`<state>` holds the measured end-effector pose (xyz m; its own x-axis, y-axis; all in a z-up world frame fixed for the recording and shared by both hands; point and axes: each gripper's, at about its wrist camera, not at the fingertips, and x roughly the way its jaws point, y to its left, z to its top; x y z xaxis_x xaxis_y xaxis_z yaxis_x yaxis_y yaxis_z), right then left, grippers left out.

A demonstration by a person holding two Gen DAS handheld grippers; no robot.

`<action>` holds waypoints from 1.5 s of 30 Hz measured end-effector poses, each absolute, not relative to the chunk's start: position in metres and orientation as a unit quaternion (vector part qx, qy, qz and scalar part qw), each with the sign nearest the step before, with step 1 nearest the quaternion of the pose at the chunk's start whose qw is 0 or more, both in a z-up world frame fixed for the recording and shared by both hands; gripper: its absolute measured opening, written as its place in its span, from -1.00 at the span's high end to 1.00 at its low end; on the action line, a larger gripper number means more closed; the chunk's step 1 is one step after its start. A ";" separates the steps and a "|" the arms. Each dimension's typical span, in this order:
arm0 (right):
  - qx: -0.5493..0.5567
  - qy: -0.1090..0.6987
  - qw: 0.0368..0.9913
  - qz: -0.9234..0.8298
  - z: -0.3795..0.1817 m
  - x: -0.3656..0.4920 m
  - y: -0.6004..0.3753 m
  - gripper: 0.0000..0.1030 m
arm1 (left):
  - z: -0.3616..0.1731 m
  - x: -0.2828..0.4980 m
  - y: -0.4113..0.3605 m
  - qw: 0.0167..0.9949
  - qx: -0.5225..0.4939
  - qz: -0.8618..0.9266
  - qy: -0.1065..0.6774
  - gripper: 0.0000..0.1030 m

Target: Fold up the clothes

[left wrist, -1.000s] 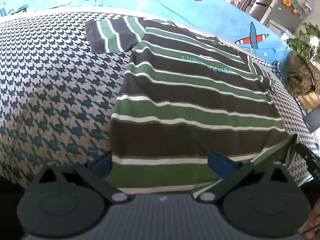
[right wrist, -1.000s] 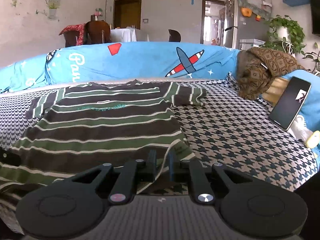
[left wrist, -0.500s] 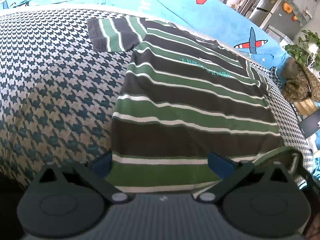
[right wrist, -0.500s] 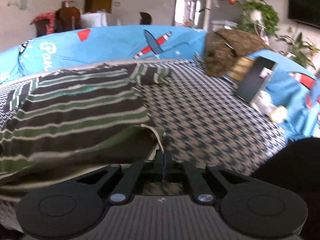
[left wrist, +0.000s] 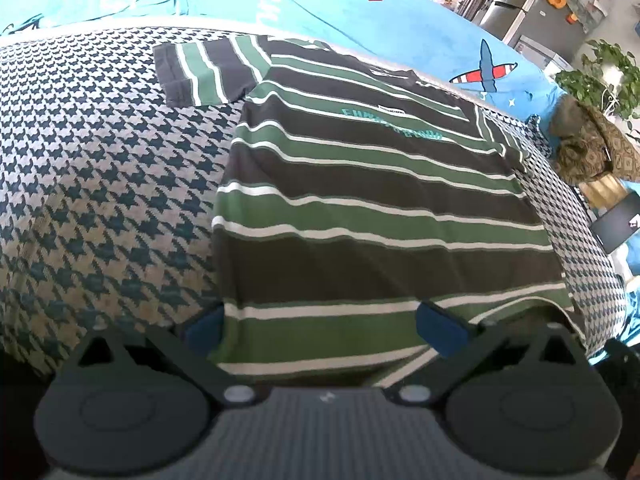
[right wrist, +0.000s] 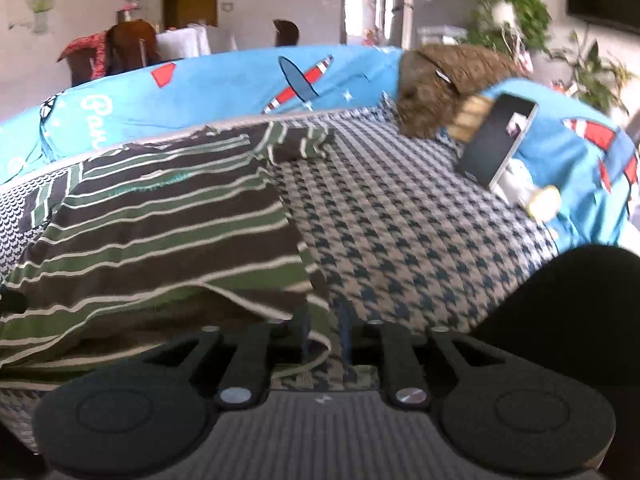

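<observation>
1. The left gripper sits low over the near hem of the striped T-shirt, its camera looking down the shirt's length. Its blue-padded fingers stand wide apart, with the bottom green stripe spanning the gap between them; they grip nothing.
2. The T-shirt lies front-up on the houndstooth cover, collar toward the blue cushions, left sleeve spread flat.
3. The right gripper is held low at the shirt's right bottom corner, aimed across the cover. Its jaws are drawn close together on the hem corner, which is lifted so the underside shows.
4. How firmly the pads bite is hard to tell: that spot is blurred and partly behind the linkage.
5. Further right, a phone leans against the cushion beside a brown patterned bundle; a dark shape blocks the lower right corner.
</observation>
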<state>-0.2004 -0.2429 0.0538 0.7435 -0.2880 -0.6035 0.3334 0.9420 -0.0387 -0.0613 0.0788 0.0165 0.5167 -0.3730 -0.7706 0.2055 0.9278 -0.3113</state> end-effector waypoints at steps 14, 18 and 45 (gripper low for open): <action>-0.059 0.334 0.929 -0.146 0.034 -0.177 -0.214 0.16 | 0.016 -0.059 0.079 0.865 -0.096 -0.165 0.465 -1.00; -0.089 0.354 0.917 -0.159 0.022 -0.161 -0.208 0.15 | 0.016 -0.059 0.079 0.865 -0.097 -0.165 0.465 -1.00; 0.044 0.346 0.908 -0.234 0.041 -0.196 -0.242 0.14 | 0.014 -0.070 0.071 0.870 -0.055 -0.164 0.461 -1.00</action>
